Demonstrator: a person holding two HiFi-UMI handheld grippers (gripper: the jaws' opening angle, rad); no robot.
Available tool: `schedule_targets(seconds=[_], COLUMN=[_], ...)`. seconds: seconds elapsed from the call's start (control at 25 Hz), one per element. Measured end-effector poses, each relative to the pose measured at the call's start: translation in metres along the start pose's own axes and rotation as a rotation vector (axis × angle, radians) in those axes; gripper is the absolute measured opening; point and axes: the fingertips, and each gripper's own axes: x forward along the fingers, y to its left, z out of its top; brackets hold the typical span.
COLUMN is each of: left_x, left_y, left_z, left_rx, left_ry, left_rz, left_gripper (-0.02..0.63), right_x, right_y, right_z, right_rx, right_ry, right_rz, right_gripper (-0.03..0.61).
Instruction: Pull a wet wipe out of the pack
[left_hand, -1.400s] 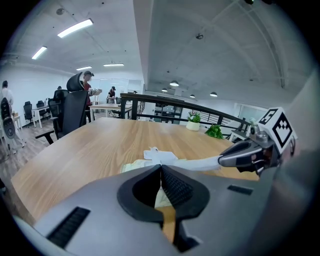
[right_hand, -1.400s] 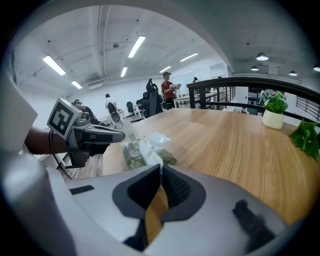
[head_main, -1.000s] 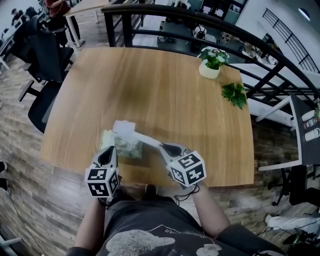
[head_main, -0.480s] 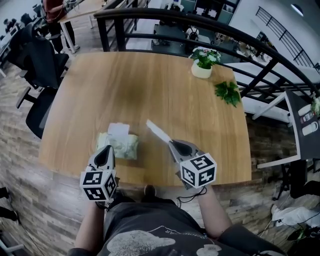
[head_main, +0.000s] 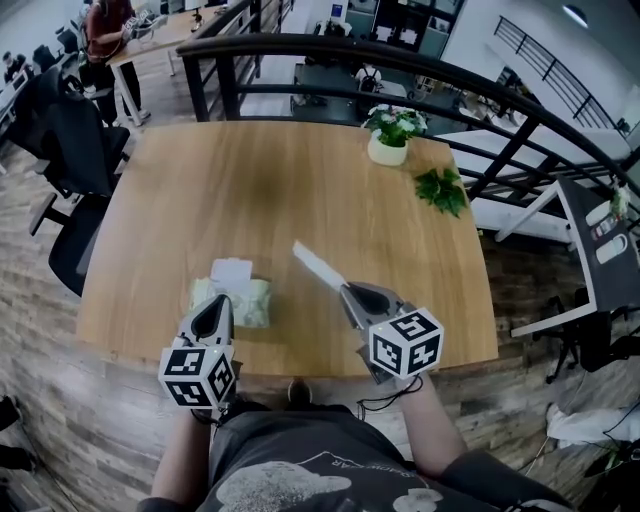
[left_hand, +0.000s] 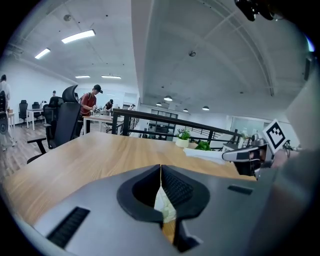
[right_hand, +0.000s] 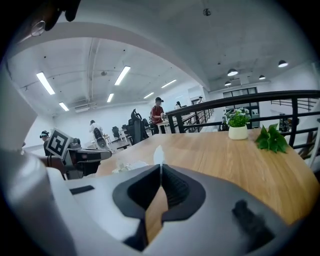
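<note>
Since a second ago the wet wipe (head_main: 314, 264) has come free of the pack and juts as a flat, limp white strip from the right gripper (head_main: 352, 292), whose jaws pinch its end. The left gripper (head_main: 214, 308), jaws closed on nothing, hovers by the soft, crinkled pale-green pack (head_main: 245, 300), which lies flap-up on the smooth wooden table (head_main: 300, 170). The pull looks done, and what is left is probably only to lay the wipe down.

Wooden table (head_main: 300, 190) beside black railing (head_main: 300, 41), office chair (head_main: 70, 135), wood-plank floor (head_main: 45, 385).
</note>
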Motion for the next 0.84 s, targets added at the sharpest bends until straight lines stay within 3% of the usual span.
schedule_targets(seconds=[0.12,0.4,0.84], left_x=[-0.002,-0.002,-0.014], left_y=[0.0,0.0,0.035], left_z=[0.0,-0.004,0.009], left_rx=[-0.001,0.001,-0.005], left_ry=[0.005,0.019,0.007], left_rz=[-0.013,-0.044,-0.075], left_gripper=[0.015,0.015,0.015], right_x=[-0.004,-0.01,0.003], right_y=[0.001,0.005,0.044], right_z=[-0.001,-0.003,0.01], right_rx=[-0.04,-0.011,-0.063], right_ry=[0.012,0.007,-0.011], right_rz=[-0.025,-0.046,-0.096], right_gripper=[0.031,0.031,0.029])
